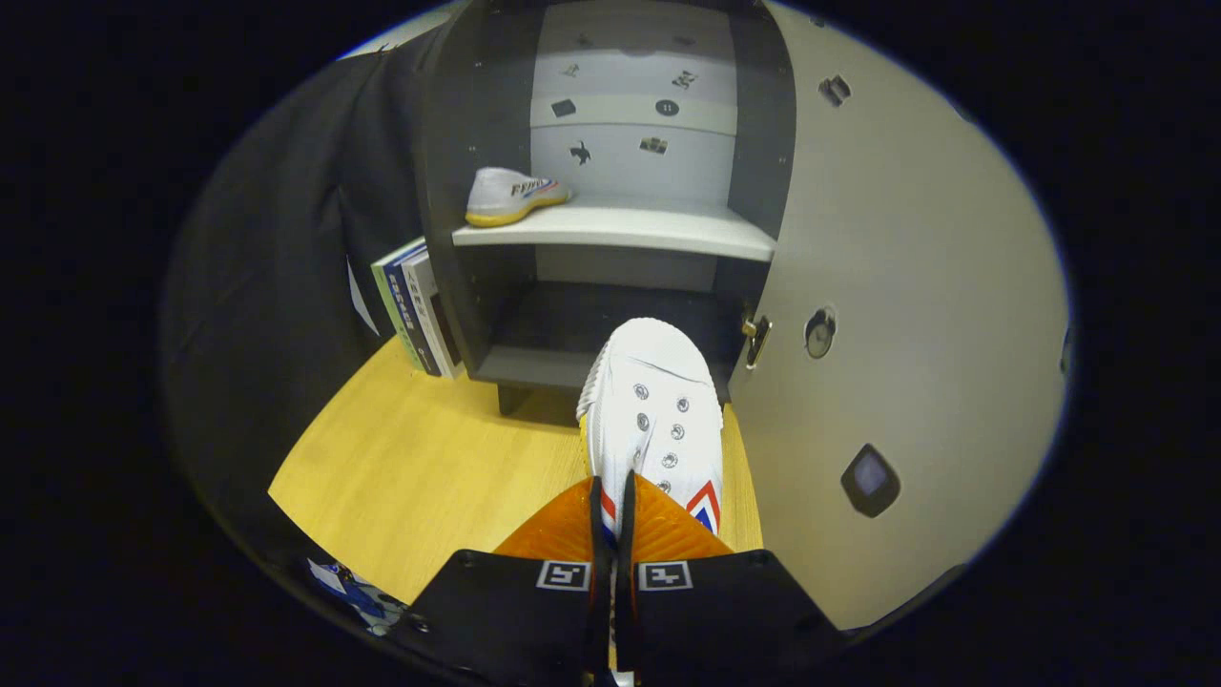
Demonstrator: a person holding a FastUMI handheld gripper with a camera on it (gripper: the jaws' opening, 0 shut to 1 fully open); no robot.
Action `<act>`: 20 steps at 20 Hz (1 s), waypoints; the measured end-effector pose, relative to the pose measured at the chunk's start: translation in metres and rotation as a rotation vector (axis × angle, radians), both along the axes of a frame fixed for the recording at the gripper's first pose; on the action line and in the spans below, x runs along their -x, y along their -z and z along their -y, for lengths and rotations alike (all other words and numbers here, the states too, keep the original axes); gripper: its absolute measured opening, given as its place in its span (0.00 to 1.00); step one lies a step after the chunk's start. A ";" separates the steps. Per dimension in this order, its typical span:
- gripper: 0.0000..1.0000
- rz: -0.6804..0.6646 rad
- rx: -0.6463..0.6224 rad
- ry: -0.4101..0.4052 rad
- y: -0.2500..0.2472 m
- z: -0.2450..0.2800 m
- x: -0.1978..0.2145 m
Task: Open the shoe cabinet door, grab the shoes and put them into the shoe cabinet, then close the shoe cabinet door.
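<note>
The gripper [610,496] is clenched on the heel of a white shoe [651,410], toe aimed at the open shoe cabinet [477,143] just ahead, likely for sliding inside. Its mate [513,196] rests on the shelf [649,232]; the door [906,286] stands swung aside to the right.

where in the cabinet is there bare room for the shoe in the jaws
The gripper pinches the held shoe. Free: the white shelf right of the first shoe, and the dark bottom compartment. Crowded: the shelf's left end.
</note>
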State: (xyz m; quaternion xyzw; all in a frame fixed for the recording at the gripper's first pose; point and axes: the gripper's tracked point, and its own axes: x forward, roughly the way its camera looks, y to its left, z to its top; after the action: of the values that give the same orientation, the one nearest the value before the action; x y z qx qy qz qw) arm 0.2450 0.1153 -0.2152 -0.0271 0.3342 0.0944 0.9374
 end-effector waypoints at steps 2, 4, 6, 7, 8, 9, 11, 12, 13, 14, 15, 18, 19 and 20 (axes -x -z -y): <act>0.04 0.057 -0.042 0.002 -0.039 0.002 0.005; 0.04 0.112 -0.050 -0.008 -0.075 0.005 0.006; 0.04 0.184 -0.043 -0.008 -0.116 0.008 -0.005; 0.04 0.215 -0.032 -0.004 -0.134 0.010 -0.017; 0.04 0.244 -0.023 0.002 -0.146 0.013 -0.036; 0.04 0.267 -0.018 0.012 -0.156 0.017 -0.054; 0.04 0.294 -0.010 0.030 -0.175 0.019 -0.091; 0.04 0.302 -0.008 0.041 -0.179 0.021 -0.107; 0.04 0.305 -0.005 0.049 -0.181 0.023 -0.125; 0.04 0.307 -0.001 0.056 -0.180 0.024 -0.143; 0.04 0.305 0.006 0.059 -0.180 0.024 -0.160; 0.04 0.287 0.025 0.084 -0.171 0.026 -0.219; 0.04 0.273 0.019 0.097 -0.166 0.026 -0.236; 0.04 0.259 0.009 0.108 -0.159 0.026 -0.255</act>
State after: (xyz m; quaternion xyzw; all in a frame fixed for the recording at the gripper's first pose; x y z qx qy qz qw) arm 0.5001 0.0897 -0.0562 -0.0253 0.2120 0.0383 0.9762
